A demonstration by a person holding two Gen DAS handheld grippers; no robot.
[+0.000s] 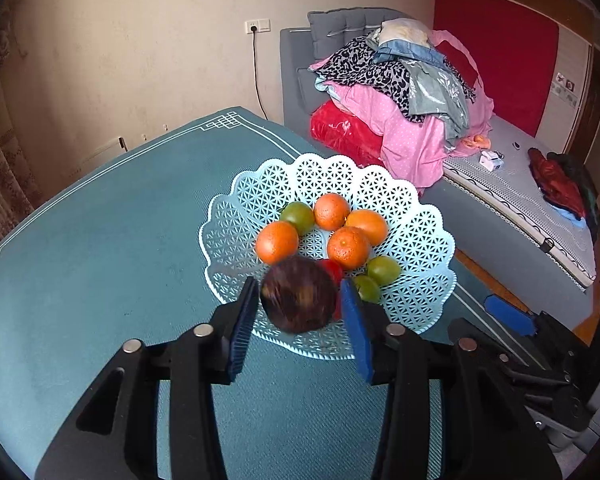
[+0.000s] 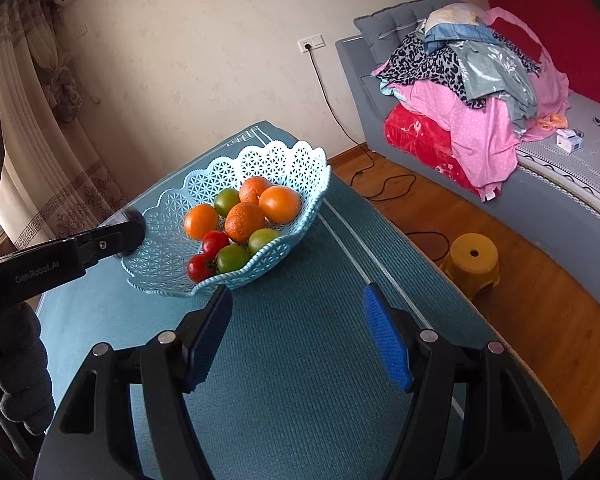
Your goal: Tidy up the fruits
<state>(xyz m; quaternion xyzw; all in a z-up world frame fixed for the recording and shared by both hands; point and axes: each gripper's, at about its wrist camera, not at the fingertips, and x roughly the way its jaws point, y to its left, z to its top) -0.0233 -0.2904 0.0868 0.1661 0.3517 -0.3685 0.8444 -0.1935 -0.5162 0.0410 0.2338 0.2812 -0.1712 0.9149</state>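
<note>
- Left wrist view showed the left tongs [image 1: 300, 308] at lower centre of the frame, over the near rim of the pale blue basket [image 1: 236, 216], with a dark purplish-brown fruit [image 1: 298, 296] between the two blue pads.
- The fruit was blurred and a thin gap showed on each side, so the pads looked parted and no longer pressing; I judged it was being let go, not gripped.
- The basket stood at mid-frame on the teal counter [image 1: 100, 240], already holding oranges [image 1: 277, 242], green tomatoes [image 1: 298, 217] and a red tomato [image 1: 332, 268] partly hidden behind the dark fruit.
- To do this well, the release should have been made low over the bare lattice at the near side, so the fruit rolled inward and not over the scalloped edge.
- Widening slowly and lifting straight away would have kept the pads from dragging it back out.
- In the right wrist view the right tongs [image 2: 296, 332] stood wide apart and empty at lower centre, over bare counter near the basket [image 2: 172, 196].
- It was best kept clear there, ready to steady the rim if the light basket shifted.
</note>
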